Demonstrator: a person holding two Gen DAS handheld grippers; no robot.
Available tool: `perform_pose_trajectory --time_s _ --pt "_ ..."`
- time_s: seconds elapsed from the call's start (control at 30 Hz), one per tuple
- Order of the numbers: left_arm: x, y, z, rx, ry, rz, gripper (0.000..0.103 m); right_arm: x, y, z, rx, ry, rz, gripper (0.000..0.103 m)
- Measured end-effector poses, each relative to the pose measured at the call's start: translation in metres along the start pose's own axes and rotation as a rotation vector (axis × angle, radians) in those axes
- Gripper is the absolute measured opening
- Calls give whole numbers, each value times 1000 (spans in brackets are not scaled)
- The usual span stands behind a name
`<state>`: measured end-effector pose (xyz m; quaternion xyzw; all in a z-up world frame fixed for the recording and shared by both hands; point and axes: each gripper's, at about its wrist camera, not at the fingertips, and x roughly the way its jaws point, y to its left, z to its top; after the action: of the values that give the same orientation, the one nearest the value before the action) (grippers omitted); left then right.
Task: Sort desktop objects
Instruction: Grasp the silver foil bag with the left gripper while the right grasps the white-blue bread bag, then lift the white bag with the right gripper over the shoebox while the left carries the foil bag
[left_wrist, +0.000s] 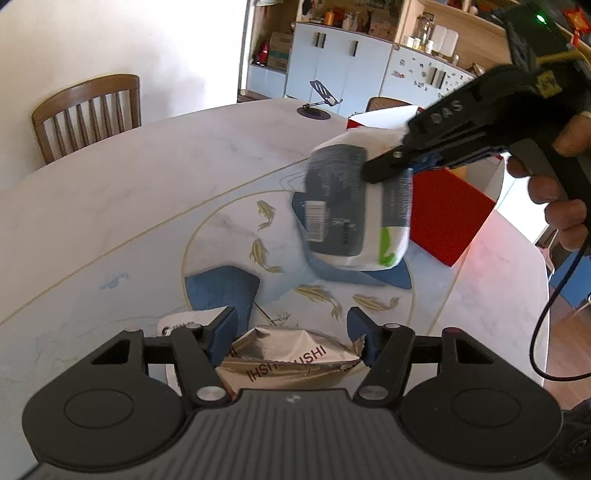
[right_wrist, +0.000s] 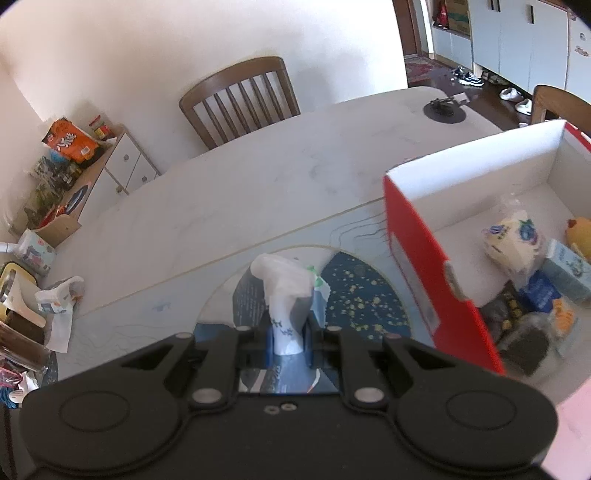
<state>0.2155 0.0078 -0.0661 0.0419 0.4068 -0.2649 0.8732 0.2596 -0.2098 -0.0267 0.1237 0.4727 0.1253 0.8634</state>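
Observation:
My right gripper (right_wrist: 289, 338) is shut on the top edge of a white and grey snack bag (right_wrist: 280, 295) and holds it in the air above the table. In the left wrist view the same bag (left_wrist: 351, 206) hangs from the right gripper (left_wrist: 384, 166), blurred, in front of the red box (left_wrist: 450, 214). My left gripper (left_wrist: 291, 332) is open, its fingers on either side of a silver foil packet (left_wrist: 291, 358) lying on the table. The red box with white inside (right_wrist: 417, 258) stands at the right and holds several packets and a yellow toy (right_wrist: 580, 236).
The table (left_wrist: 147, 206) is white marble with a blue and gold fish pattern. A phone stand (left_wrist: 321, 99) sits at the far end. Wooden chairs (right_wrist: 240, 99) stand beyond the table. Crumpled wrappers (right_wrist: 59, 299) and clutter lie at the left edge.

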Motion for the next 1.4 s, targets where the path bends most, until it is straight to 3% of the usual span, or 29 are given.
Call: perform_pose_trajectory --time_s 0.73,1.4 --pt "-45 -28 -7 -59 -42 15 64 -82 -42 -3 15 -76 25 14" --pt "-53 -61 17 -83 -78 34 64 -116 -98 19 23 -94 8 14"
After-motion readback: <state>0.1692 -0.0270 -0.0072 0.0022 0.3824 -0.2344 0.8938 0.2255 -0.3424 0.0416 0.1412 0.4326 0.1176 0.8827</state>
